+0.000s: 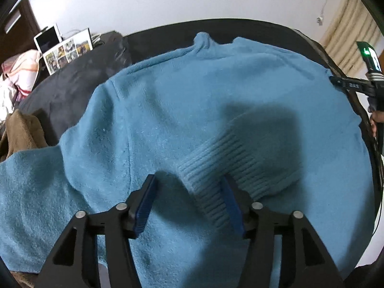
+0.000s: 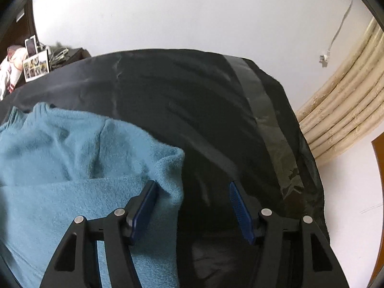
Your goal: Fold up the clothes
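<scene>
Both jaws apart — left hand-held gripper [image 1: 188, 183] around blue sweater [image 1: 168, 110] cuff [image 1: 230, 165], right hand-held gripper [image 2: 192, 189] empty

One blue sweater [image 1: 192, 110], 1 ribbed cuff [image 1: 230, 168] showing. Two grippers: left [image 1: 189, 192], right [image 2: 192, 196], 2 blue pads apiece. One brown garment [image 1: 21, 132], 1 photo sheet [image 1: 68, 52], 1 tablet [image 1: 46, 39], 1 black cover [image 2: 204, 110].
</scene>
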Tool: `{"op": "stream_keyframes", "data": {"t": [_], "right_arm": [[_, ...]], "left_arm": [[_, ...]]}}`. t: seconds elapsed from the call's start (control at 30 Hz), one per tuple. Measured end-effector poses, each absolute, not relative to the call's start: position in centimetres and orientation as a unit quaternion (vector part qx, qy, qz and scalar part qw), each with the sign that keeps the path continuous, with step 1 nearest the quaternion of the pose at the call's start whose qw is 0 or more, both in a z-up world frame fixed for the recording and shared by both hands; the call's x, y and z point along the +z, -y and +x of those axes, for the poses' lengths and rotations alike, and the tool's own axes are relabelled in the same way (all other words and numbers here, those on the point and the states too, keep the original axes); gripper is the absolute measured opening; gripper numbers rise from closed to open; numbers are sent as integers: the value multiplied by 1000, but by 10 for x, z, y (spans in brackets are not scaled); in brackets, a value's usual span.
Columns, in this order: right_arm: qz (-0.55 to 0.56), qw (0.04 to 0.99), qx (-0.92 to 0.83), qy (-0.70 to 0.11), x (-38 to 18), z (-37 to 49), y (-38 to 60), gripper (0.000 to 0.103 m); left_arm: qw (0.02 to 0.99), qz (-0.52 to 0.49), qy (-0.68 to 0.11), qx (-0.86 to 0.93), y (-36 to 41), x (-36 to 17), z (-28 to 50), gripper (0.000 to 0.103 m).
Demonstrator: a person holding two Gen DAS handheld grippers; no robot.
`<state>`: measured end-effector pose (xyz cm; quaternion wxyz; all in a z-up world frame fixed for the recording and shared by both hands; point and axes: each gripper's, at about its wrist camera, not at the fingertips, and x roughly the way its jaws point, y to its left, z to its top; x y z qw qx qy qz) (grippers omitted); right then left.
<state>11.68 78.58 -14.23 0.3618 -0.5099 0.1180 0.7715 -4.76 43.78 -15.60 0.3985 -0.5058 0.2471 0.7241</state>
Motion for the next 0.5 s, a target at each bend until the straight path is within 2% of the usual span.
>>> {"op": "stream_keyframes", "data": {"t": [0.13, 0.27, 0.5], "right_arm": [[-477, 352, 794, -134, -120, 126, -775, 63], [-471, 345, 805, -102, -109, 125, -755, 65], [-520, 322, 784, -109, -146, 111, -758, 65]], "left_arm": [[395, -507, -228, 732, -432, -147, -49, 64], [401, -503, -223, 732, -434, -143, -44, 64], [422, -499, -234, 720, -453, -150, -29, 64]]}}
